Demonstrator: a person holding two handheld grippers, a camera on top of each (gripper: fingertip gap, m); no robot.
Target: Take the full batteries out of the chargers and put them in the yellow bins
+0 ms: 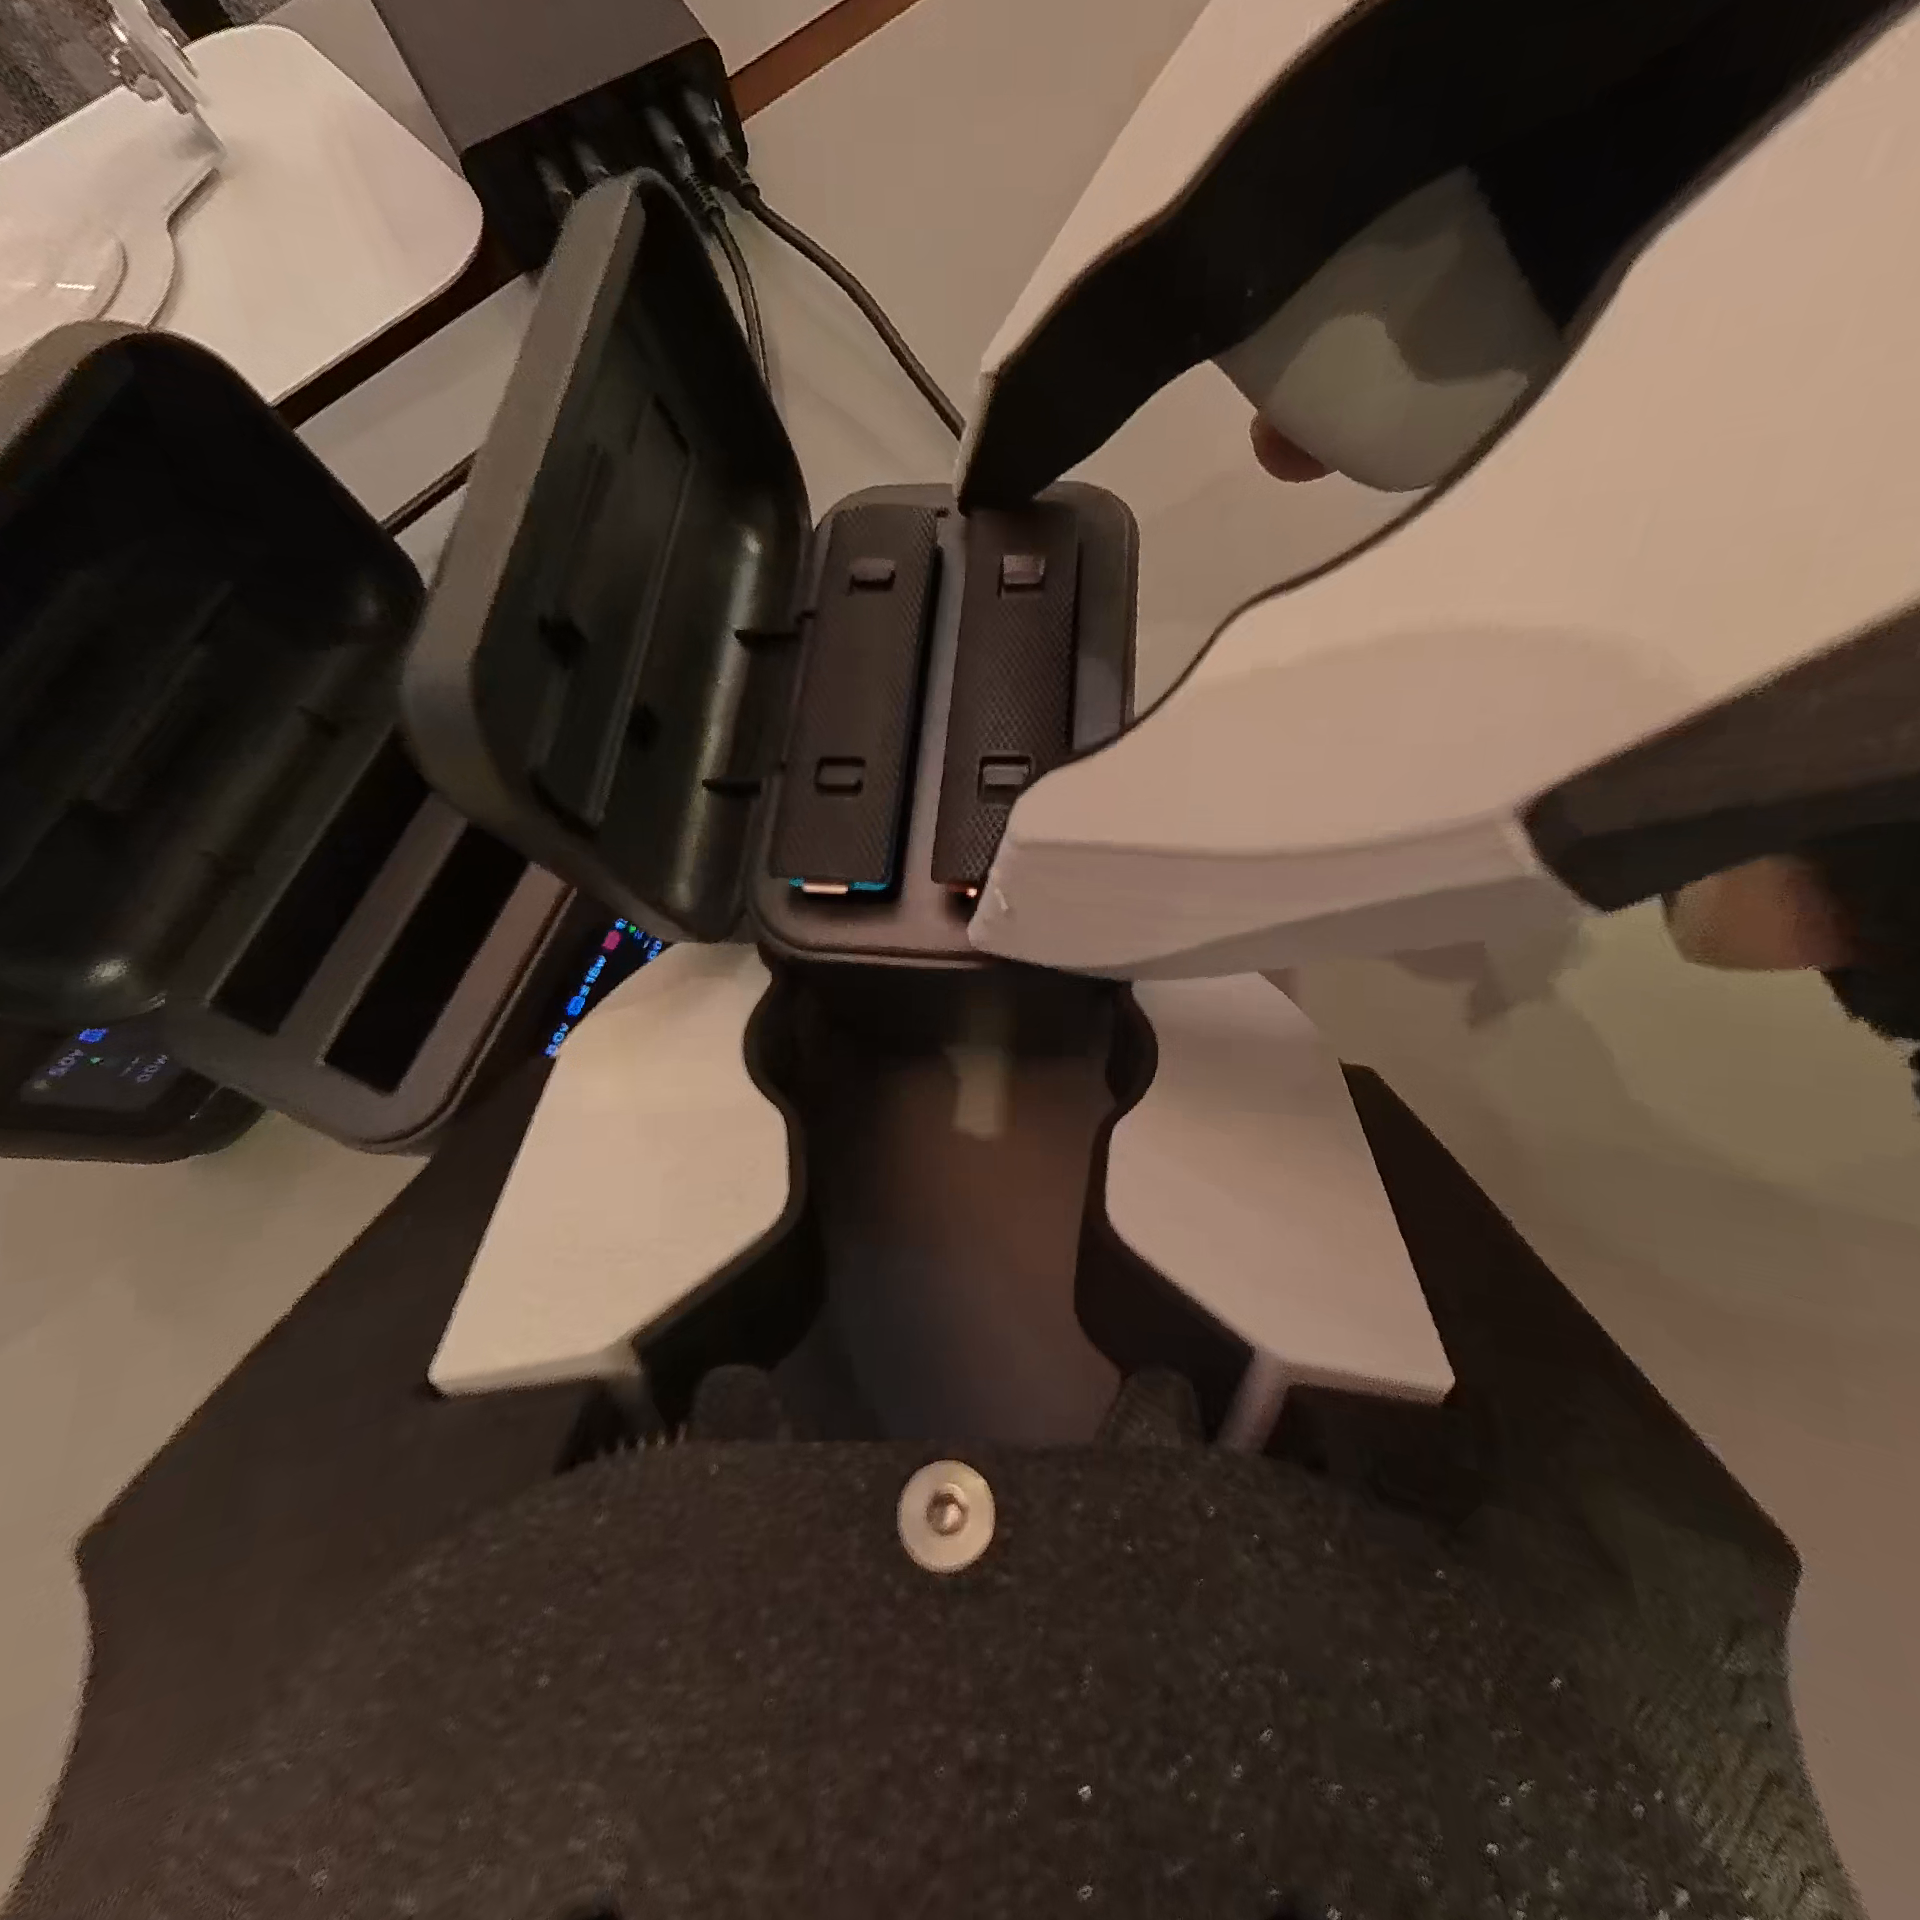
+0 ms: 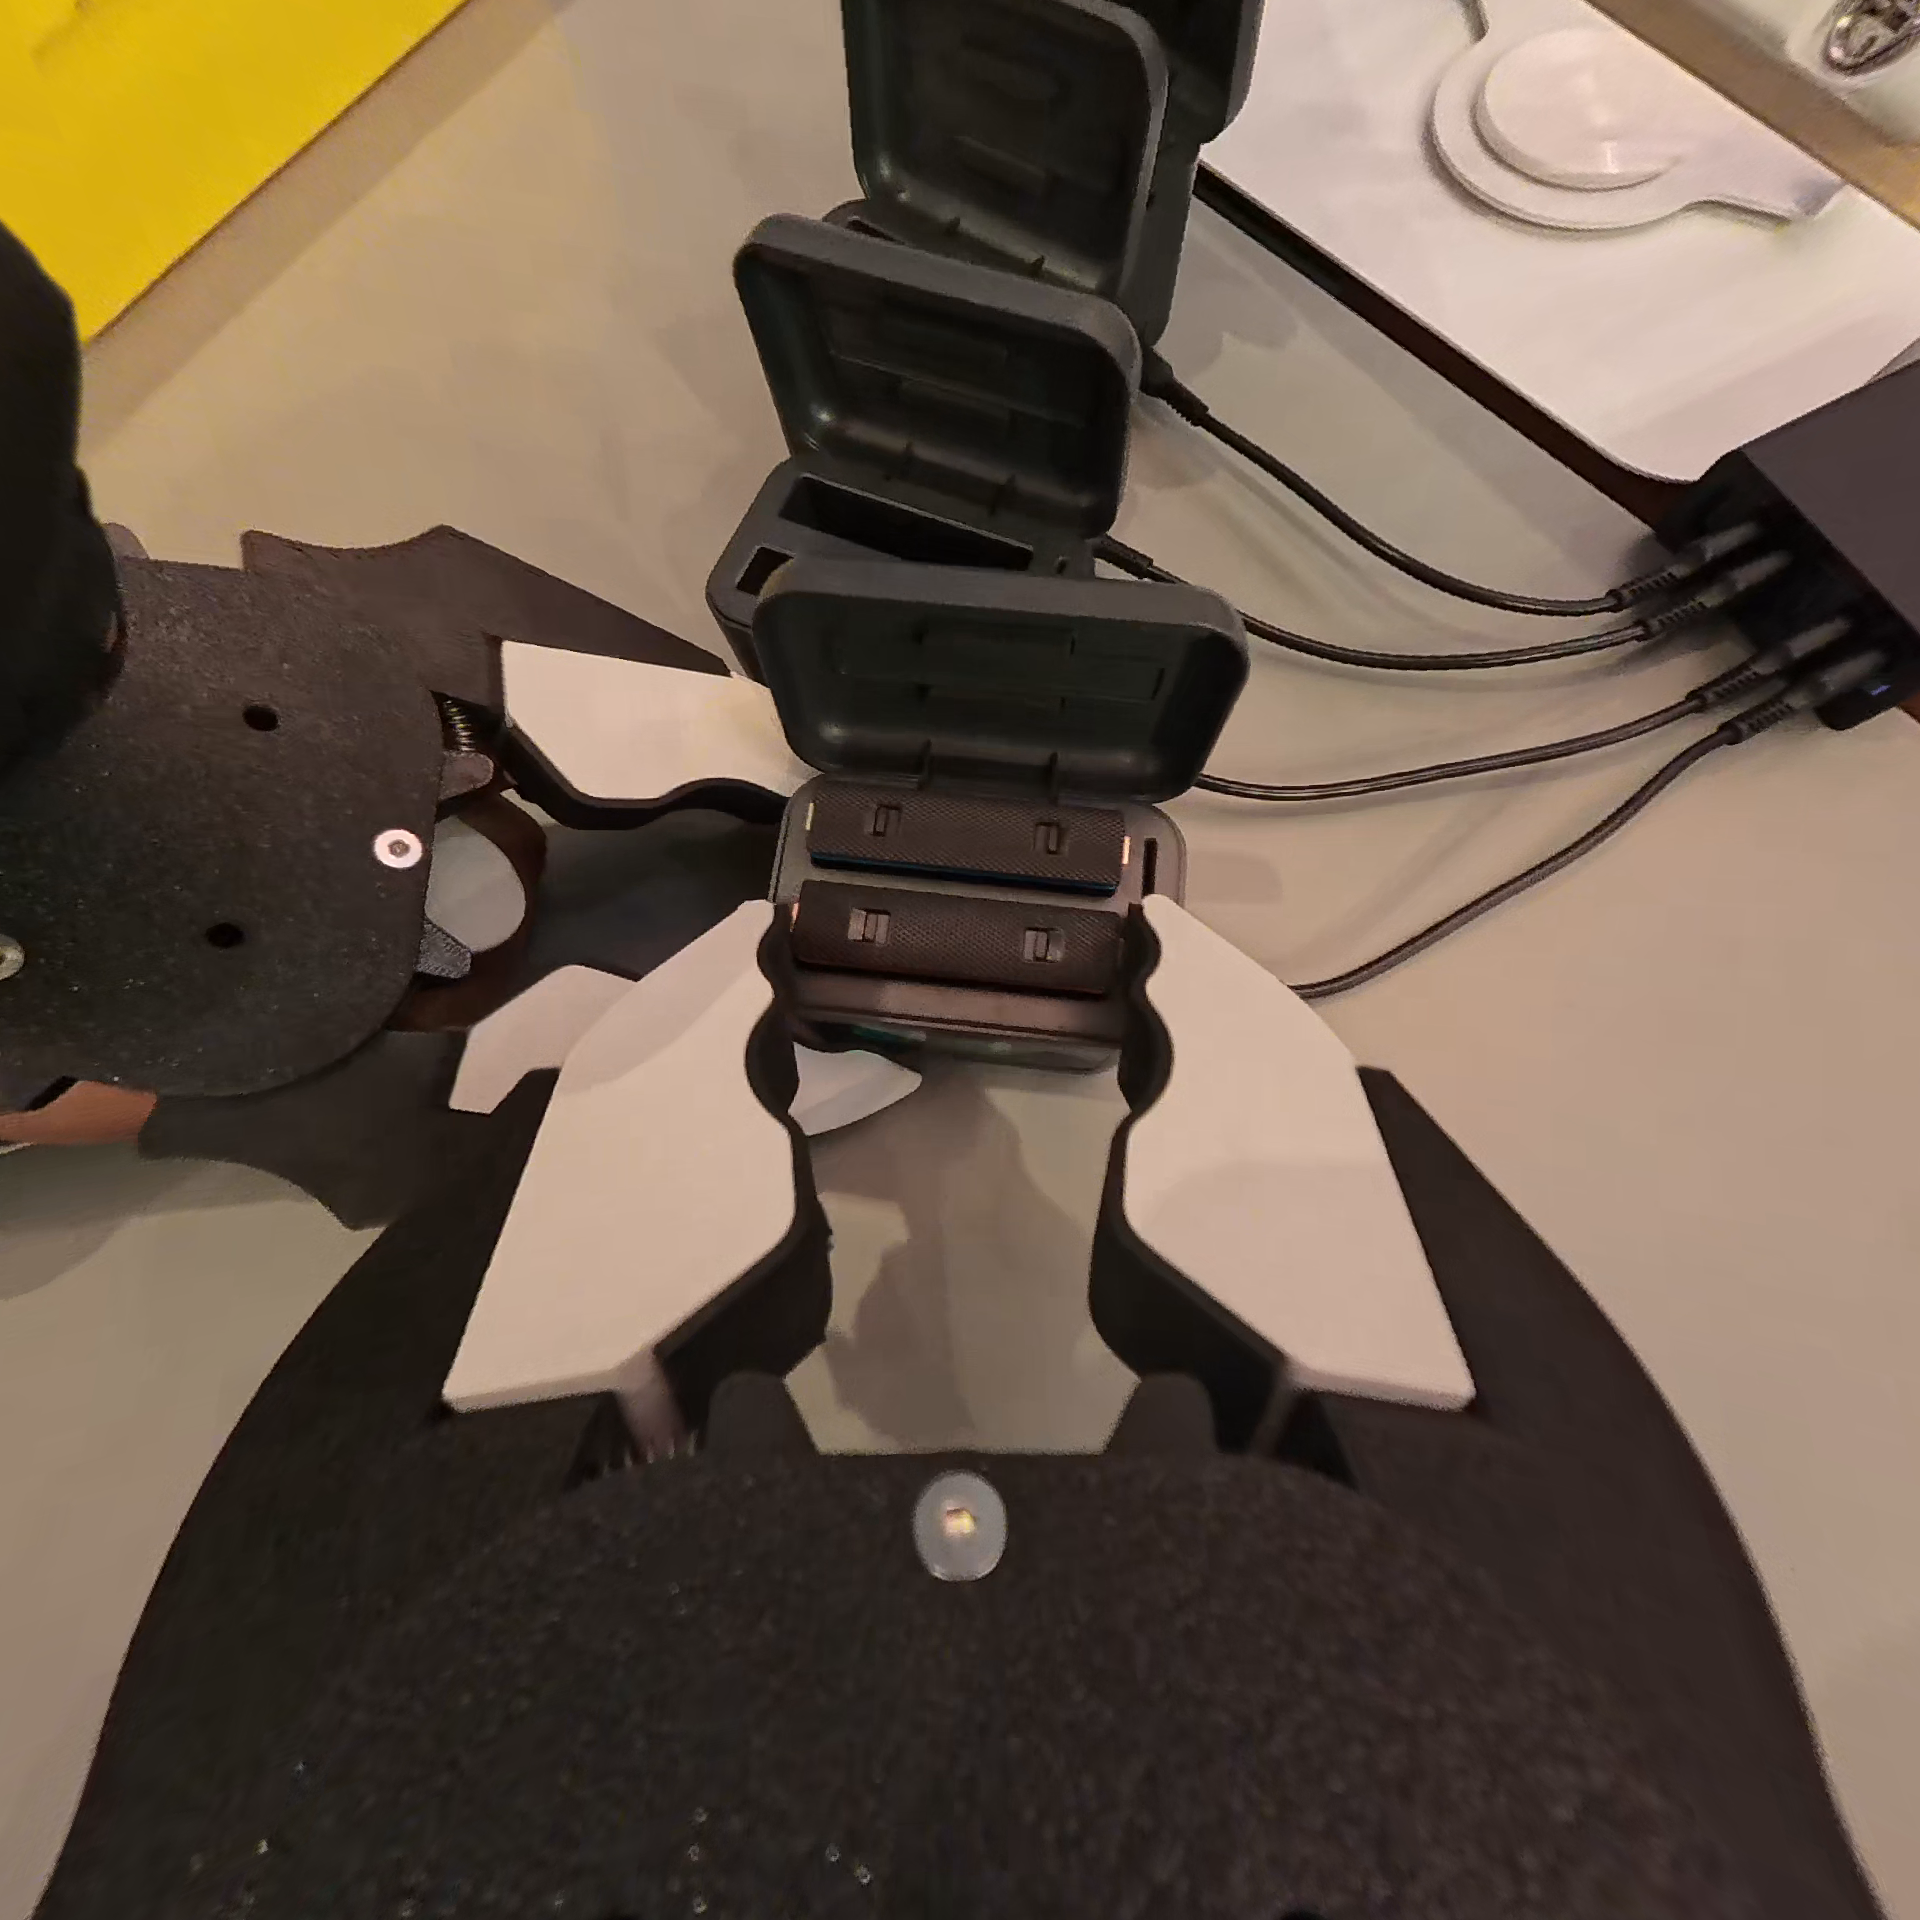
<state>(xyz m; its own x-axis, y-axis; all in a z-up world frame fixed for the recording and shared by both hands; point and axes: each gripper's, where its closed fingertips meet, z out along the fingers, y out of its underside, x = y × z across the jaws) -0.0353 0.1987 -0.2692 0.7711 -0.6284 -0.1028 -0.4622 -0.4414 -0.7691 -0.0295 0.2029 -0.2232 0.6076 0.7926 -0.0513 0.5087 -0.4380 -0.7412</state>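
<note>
The right hand-held gripper (image 2: 951,935) is spread wide, its white fingers (image 2: 665,1091) straddling the two ends of the nearer battery (image 2: 951,935) in the closest charger (image 2: 1164,862); whether the tips press that battery cannot be told, and it sits in its slot. The second battery (image 2: 966,836) lies in the slot just behind it, next to the charger's raised lid (image 2: 997,686).

The left hand-held gripper (image 1: 951,997) meets the same charger from its left side, jaws apart and fingertips at the case's edge, gripping nothing.

Behind this charger stand two more chargers with lids up, three in all; the middle charger (image 2: 831,530) shows empty slots. Only two batteries are visible.

Four dark cables (image 2: 1455,769) run from the chargers across the table (image 2: 1507,1195) to a black power hub (image 2: 1829,540) far to the charger's right. A yellow bin (image 2: 187,114) sits far to the charger's left, at the table's back corner.
</note>
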